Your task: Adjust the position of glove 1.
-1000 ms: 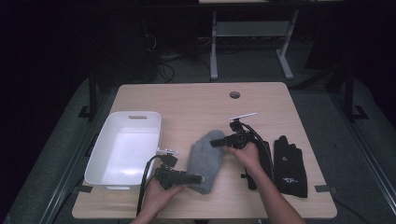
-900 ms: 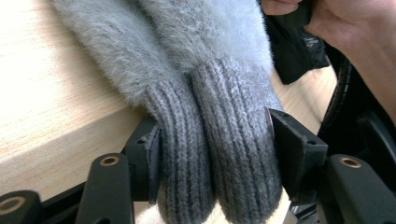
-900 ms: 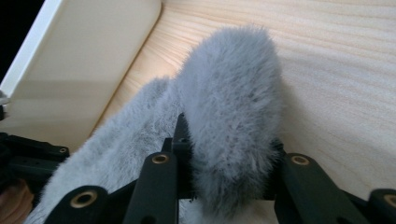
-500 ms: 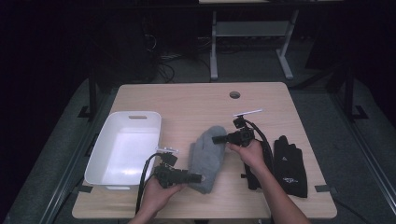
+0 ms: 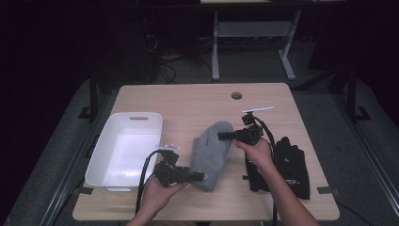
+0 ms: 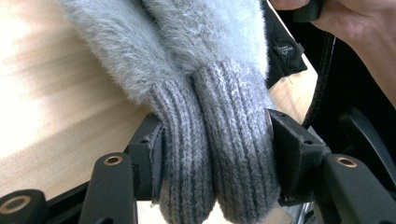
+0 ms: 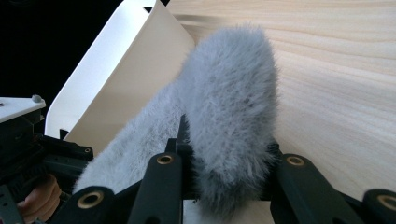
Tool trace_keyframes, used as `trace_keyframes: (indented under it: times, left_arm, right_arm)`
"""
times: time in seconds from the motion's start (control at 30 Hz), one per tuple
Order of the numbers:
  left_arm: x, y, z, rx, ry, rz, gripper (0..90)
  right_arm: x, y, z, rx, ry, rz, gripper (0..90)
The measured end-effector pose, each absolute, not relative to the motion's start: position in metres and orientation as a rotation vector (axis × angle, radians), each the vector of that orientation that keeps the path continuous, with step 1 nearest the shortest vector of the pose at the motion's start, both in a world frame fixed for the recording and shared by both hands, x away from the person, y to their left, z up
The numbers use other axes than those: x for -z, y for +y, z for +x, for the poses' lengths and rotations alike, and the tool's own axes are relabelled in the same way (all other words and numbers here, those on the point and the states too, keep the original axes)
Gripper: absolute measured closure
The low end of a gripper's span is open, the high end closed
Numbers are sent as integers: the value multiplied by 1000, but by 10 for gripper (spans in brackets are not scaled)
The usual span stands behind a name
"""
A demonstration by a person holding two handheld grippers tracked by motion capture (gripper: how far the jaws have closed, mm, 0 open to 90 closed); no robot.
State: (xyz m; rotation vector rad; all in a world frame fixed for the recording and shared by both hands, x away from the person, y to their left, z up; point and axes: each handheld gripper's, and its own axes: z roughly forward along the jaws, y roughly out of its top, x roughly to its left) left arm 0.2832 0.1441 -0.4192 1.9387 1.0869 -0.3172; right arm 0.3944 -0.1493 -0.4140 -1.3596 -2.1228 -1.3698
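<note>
A pair of grey fuzzy mittens lies stacked between both grippers, just above the wooden table. My left gripper grips the near end: in the left gripper view its jaws press on the two ribbed knit cuffs. My right gripper holds the far end, and in the right gripper view its jaws squeeze a fluffy mitten tip. Both pairs of jaws have just been closing, with the mittens between them.
An empty white bin stands on the left of the table, close to the mittens; its wall also appears in the right gripper view. A pair of black gloves lies at the right under the person's right forearm.
Both hands have lifted a little, and the mittens have come up off the table with them. The right gripper has moved slightly toward the far side.
</note>
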Motion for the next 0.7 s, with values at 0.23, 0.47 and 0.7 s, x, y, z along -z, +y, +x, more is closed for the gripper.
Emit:
trace_keyframes:
  times: [0.23,0.47,0.7]
  left_arm:
    - [407,145,285,302,1058,1944,431]
    - [396,150,285,279,1044,1934,431]
    - [390,156,286,271,1041,1930,431]
  right_arm:
    - [395,-151,393,1401,-2132,-1350,717]
    - [380,-148,393,1429,-2124,-1337,722]
    - [371,-143,396,1431,-2136,-1317,723]
